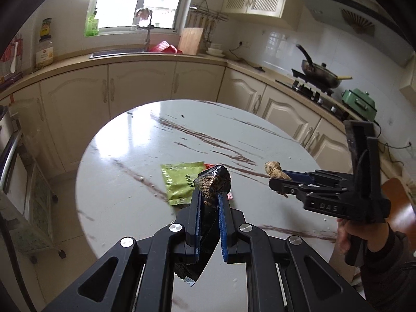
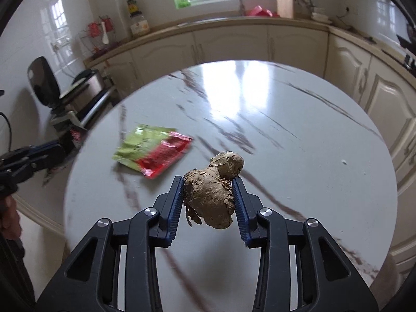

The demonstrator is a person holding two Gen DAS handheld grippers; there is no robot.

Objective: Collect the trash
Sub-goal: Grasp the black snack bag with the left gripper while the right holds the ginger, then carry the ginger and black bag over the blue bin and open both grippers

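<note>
A kitchen with cream cabinets, a sink under a bright window and a wok on the stove surrounds a round white desk veined with dark streaks. The green wrapper lying flat on the desk serves as the landmark. A red wrapper overlaps its right edge, touching it. Just in front of the green wrapper, lifted off the desk, the left tool is clenched on a crumpled black wrapper with gold print, whose top sticks out past the blue pads and whose lower end hangs between the tool's arms. To the right of the green wrapper, also clear of the desk, the right tool grips a knobbly brown piece of ginger between its blue pads, its rounded end poking beyond the tips. A hand in a dark sleeve holds the right tool's handle.
</note>
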